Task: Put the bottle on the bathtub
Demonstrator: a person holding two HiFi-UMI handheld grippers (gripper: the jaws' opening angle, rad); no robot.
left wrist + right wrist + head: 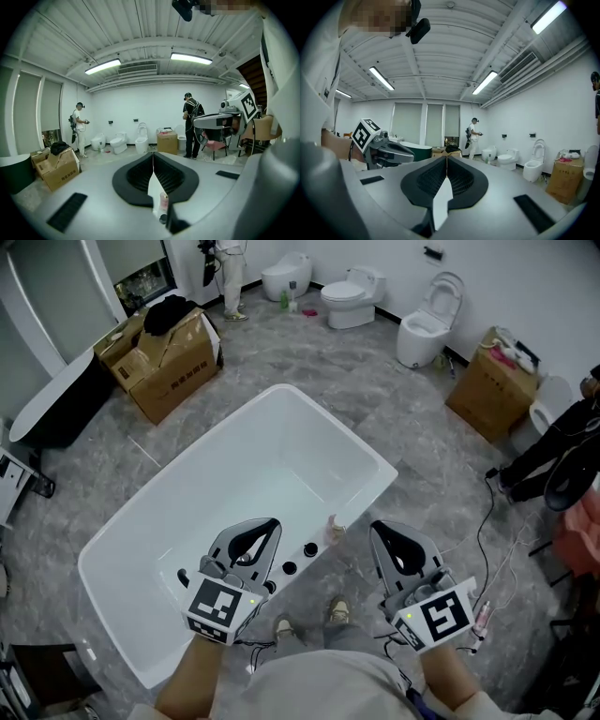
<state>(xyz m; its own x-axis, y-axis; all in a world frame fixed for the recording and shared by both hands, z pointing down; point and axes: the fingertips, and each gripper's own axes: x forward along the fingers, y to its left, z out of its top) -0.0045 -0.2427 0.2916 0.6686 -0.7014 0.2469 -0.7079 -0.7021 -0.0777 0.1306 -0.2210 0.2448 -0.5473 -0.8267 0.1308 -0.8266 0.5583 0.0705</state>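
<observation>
The white bathtub (pixel 361 448) lies diagonally across the grey floor in the head view. A small pale pink bottle (pixel 331 525) stands upright on its near rim, beside the dark tap holes (pixel 310 548). Both grippers are held up above that rim, apart from the bottle. My left gripper (pixel 272 524) is shut with nothing between its jaws; in the left gripper view (pixel 153 153) the bottle (pixel 163 201) shows low down through the slit below the closed tips. My right gripper (pixel 377 527) hangs right of the bottle, and the right gripper view (pixel 446 157) shows its jaws shut and empty.
Cardboard boxes (pixel 169 352) and a dark tub (pixel 56 399) stand at the back left. Toilets (pixel 352 298) line the far wall, with another box (pixel 492 381) at right. A person (pixel 228 277) stands far back; another (pixel 562 446) at right. Cables (pixel 487 521) trail on the floor.
</observation>
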